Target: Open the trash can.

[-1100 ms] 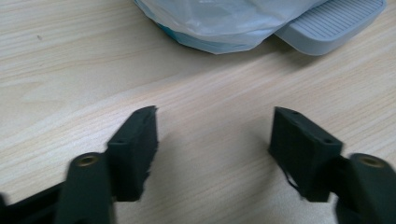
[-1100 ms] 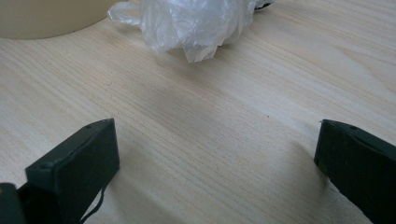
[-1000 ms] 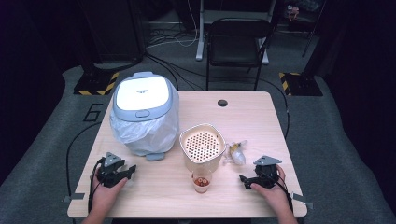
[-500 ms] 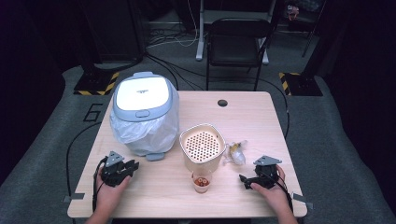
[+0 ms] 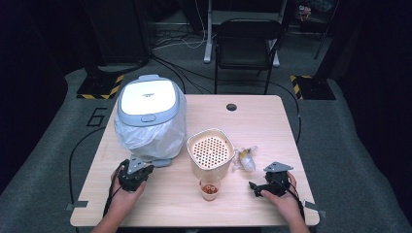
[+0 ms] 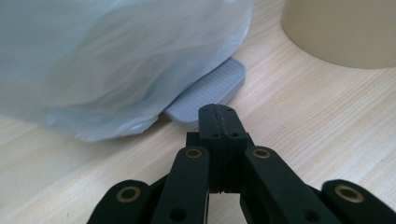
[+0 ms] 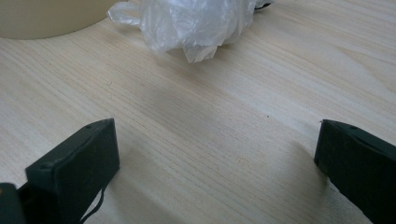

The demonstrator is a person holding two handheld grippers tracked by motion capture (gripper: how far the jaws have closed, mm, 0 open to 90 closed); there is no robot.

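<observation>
Bin pedal (image 6: 210, 91): we aim clenched, empty left tongs (image 6: 217, 116) at it; next, press down. Right tongs (image 7: 215, 154) released, idle on table (image 7: 196, 121).

Bin (image 5: 148, 104) sides hidden by bag (image 5: 145, 138), cup (image 5: 209, 188) contents unclear
</observation>
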